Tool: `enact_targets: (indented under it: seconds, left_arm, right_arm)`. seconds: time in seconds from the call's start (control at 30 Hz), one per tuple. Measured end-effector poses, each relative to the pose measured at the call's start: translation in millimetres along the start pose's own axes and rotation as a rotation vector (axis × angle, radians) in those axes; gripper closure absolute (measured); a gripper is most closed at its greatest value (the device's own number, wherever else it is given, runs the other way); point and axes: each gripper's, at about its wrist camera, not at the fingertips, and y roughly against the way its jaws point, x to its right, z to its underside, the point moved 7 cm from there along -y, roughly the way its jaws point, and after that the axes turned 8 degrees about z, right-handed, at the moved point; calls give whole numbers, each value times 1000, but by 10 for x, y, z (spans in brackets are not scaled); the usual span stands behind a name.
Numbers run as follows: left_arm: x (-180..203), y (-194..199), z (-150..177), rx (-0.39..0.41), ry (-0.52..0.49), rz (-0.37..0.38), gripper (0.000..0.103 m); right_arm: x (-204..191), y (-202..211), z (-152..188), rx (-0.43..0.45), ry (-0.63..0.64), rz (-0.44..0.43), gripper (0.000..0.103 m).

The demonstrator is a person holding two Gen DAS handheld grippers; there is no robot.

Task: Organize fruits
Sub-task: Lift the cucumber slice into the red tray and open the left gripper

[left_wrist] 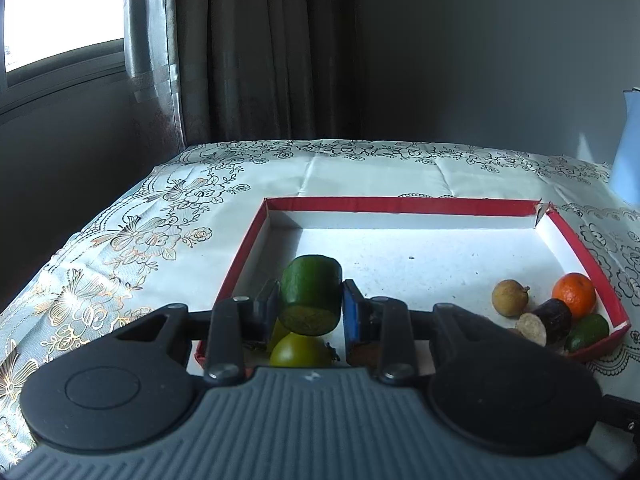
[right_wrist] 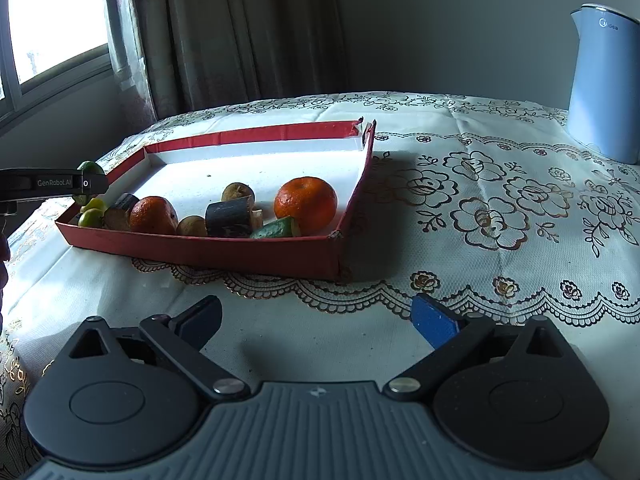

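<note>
Cucumber chunk [left_wrist: 311, 294] sits clamped between the fingers of the left gripper [left_wrist: 311, 304], held above the tray's [left_wrist: 400, 202] near-left corner, its long axis pointing along the fingers with the cut face toward the camera and two small green fruits [left_wrist: 300, 351] directly beneath. Right gripper [right_wrist: 316, 320] hovers with jaws spread wide and nothing between them, just short of the tray's near wall, so the left is the nearer to the fruit. Left gripper body hides the tray's near edge, and the brown item [left_wrist: 362, 354] under its blue finger cannot be identified.
</note>
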Motion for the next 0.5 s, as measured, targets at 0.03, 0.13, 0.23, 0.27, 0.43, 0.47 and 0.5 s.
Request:
enact_targets:
  seconds: [0.03,0.13,0.23,0.27,0.43,0.47,0.5]
  left_arm:
    - [-4,-46,-4,-4,2,0,73]
    - [-28,-165,-20,-15,9,-3,73]
    - [-53,-290,-16,-35,15,-7,73]
    - [-65,-336,-9,-43,19,-4,73]
    - [-63,-416,-13,-35,-5,-19,72]
    - [-61,-420,-14,-33,-9,-25,70]
    - [-59,-425,-11,-32,-13,-27,68]
  right_arm:
    - [0,0,0,0,0,0,1]
    - [-5,-3,0,0,-3,-5,0]
    - [-7,-3,-1,-1,-3,-5,0]
    - [-8,-3,-1,-1,-3,-5,0]
    - [-9,-5,-5,-1,-1,-5,0]
    - [-10,-5,-5,-1,-1,-5,0]
    - [-11,-6,-5,-1,-1,-5,0]
